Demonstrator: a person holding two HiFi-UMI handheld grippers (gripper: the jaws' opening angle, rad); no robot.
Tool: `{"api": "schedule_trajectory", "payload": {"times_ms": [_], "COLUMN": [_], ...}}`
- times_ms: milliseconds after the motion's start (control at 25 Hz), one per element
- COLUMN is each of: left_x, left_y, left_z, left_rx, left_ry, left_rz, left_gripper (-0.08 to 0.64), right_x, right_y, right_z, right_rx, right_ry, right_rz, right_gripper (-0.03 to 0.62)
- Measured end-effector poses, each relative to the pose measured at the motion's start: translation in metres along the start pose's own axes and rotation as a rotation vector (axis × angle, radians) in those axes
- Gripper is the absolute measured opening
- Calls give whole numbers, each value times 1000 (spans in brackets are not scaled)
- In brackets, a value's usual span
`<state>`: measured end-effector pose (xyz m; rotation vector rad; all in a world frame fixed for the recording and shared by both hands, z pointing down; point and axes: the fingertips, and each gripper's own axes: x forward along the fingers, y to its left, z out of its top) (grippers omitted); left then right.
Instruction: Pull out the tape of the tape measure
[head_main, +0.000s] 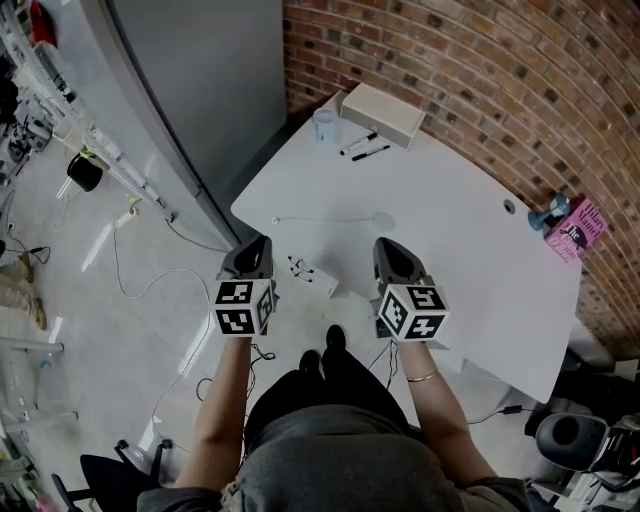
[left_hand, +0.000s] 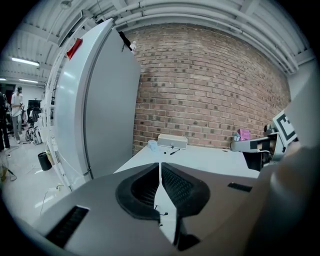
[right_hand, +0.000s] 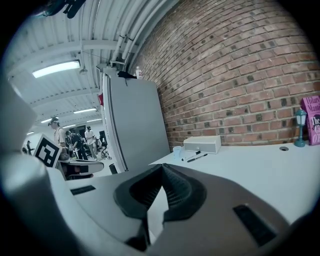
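jaws, ribbed and black, pressed together on left gripper (left_hand: 160, 170) and right gripper (right_hand: 161, 169).

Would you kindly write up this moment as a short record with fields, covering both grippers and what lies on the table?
Left gripper: shut, holding nothing
Right gripper: shut, holding nothing
Position: both at the near edge of the white table, side by side
Between them: small white object lying on the table, possibly the tape measure, untouched
Far corner: white box, cup, two pens
Right edge: pink book, teal figurine
Task state: nothing gripped yet
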<state>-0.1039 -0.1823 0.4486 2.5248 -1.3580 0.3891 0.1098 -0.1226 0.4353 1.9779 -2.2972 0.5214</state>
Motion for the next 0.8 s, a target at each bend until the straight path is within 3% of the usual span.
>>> {"api": "schedule_trajectory", "payload": {"times_ms": [800], "left_x": [-21], "left_y": [-5], "left_z": [-3], "left_rx": [-3], "left_ry": [-31], "left_rz": [-16], "left_gripper": [32], "right_x": [-16], "right_y": [14], "right_z": [-13], "right_rx": [-1], "right_ry": [3], "right_rz": [-23], "right_gripper": [2]}}
